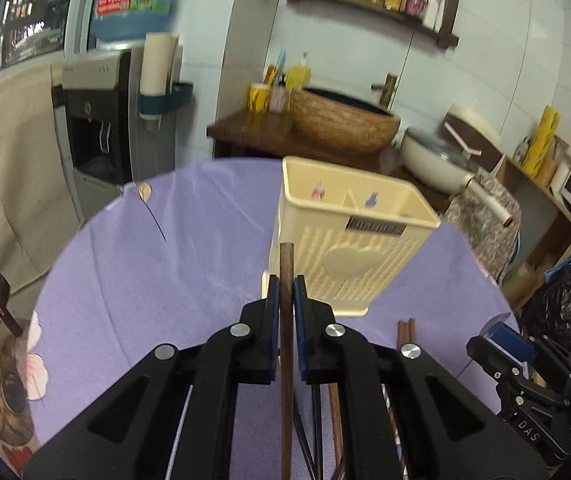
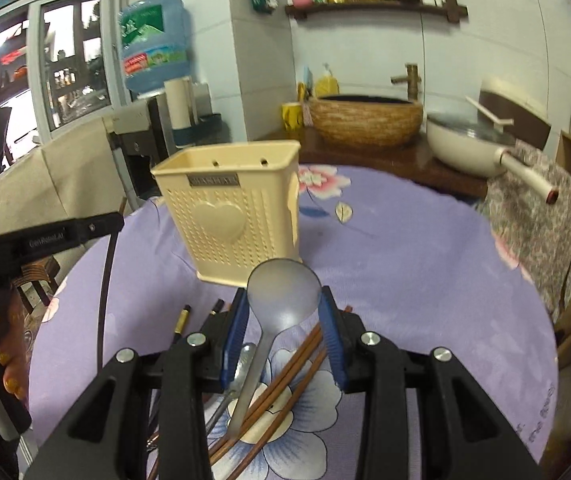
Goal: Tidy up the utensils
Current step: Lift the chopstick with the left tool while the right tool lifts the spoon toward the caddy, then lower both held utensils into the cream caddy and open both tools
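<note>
Two claws | left claw (image 1: 286, 286): slim wooden chopstick (image 1: 286, 320) | right claw (image 2: 284, 312): rounded metal spoon (image 2: 283, 290)

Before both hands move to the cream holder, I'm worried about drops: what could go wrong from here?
The left claw pinches one brown chopstick near its top, so the long lower part could swing or catch on the utensil holder. The right claw grips the metal spoon across its rounded bowl, which could slip out.

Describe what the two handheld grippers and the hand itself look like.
Both the left gripper and right gripper have black plastic linkage arms, silver pivot bolts and blue finger pads. The left gripper's side carries white lettering. The hand wears glittery yellow nail polish.
</note>
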`<act>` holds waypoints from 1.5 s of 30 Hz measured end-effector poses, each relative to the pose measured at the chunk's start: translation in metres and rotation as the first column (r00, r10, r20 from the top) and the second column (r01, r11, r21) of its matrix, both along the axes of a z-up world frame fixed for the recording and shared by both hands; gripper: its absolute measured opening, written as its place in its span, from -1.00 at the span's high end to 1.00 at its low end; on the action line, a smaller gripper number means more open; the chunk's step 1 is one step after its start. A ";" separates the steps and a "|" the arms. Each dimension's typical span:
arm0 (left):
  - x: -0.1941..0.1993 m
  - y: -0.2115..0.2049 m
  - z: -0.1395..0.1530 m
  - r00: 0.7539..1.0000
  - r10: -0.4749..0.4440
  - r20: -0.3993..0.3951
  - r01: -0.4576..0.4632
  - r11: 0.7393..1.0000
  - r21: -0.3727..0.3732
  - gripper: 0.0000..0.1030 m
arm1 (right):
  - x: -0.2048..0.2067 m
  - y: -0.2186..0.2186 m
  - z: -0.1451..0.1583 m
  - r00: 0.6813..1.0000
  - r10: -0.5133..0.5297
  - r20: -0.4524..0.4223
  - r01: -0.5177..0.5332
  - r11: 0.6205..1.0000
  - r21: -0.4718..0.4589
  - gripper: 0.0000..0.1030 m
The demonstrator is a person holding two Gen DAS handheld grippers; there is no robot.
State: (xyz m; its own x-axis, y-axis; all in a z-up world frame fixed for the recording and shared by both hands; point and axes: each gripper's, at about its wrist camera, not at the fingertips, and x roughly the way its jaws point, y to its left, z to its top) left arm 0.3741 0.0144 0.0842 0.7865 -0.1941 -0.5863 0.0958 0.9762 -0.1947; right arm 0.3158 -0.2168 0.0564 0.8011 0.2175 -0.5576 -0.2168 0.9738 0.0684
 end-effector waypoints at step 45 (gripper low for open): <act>0.051 0.012 0.218 0.945 0.053 0.324 -0.032 0.997 -0.072 0.86 | 0.104 0.038 0.156 0.979 0.019 0.203 0.000 0.996 -0.095 0.32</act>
State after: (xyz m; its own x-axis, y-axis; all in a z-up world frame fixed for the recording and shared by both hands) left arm 0.4249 0.0262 0.3024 0.9407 -0.1851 -0.2843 0.1230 0.9671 -0.2226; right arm 0.4194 -0.1792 0.2124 0.8978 0.1804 -0.4018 -0.2263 0.9716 -0.0694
